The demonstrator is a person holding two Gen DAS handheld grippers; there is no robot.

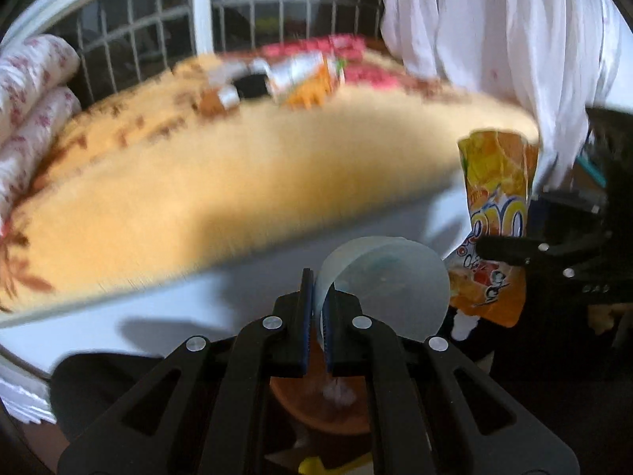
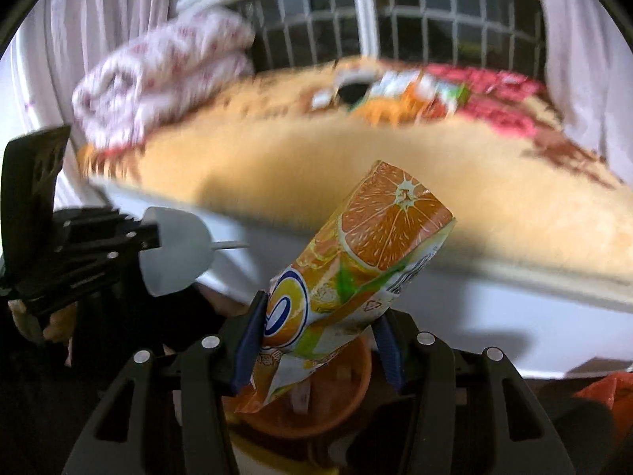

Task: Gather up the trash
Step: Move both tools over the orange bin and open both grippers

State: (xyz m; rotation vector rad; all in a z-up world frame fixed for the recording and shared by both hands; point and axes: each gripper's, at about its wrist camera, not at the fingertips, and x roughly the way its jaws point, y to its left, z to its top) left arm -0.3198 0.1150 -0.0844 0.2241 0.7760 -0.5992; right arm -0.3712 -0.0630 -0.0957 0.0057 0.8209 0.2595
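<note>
My left gripper (image 1: pixel 319 289) is shut on the rim of a translucent plastic cup (image 1: pixel 383 285), which lies on its side with its mouth toward the camera. My right gripper (image 2: pixel 322 308) is shut on an orange juice pouch (image 2: pixel 356 269), whose top points up and away. Both hang over an orange bin (image 2: pixel 336 396), seen under the left fingers as an orange bin (image 1: pixel 328 407). In the left wrist view the pouch (image 1: pixel 498 217) hangs to the right in the right gripper (image 1: pixel 514 253). In the right wrist view the cup (image 2: pixel 174 253) is at the left in the left gripper (image 2: pixel 146 233).
A bed with a yellow blanket (image 1: pixel 237 182) fills the middle ground. More juice packs (image 1: pixel 304 75) lie at its far side by a red patterned cloth (image 2: pixel 506 95). A rolled quilt (image 2: pixel 158 75) sits at the bed's left end. White curtains (image 1: pixel 494 31) hang beside a barred window (image 2: pixel 435 12).
</note>
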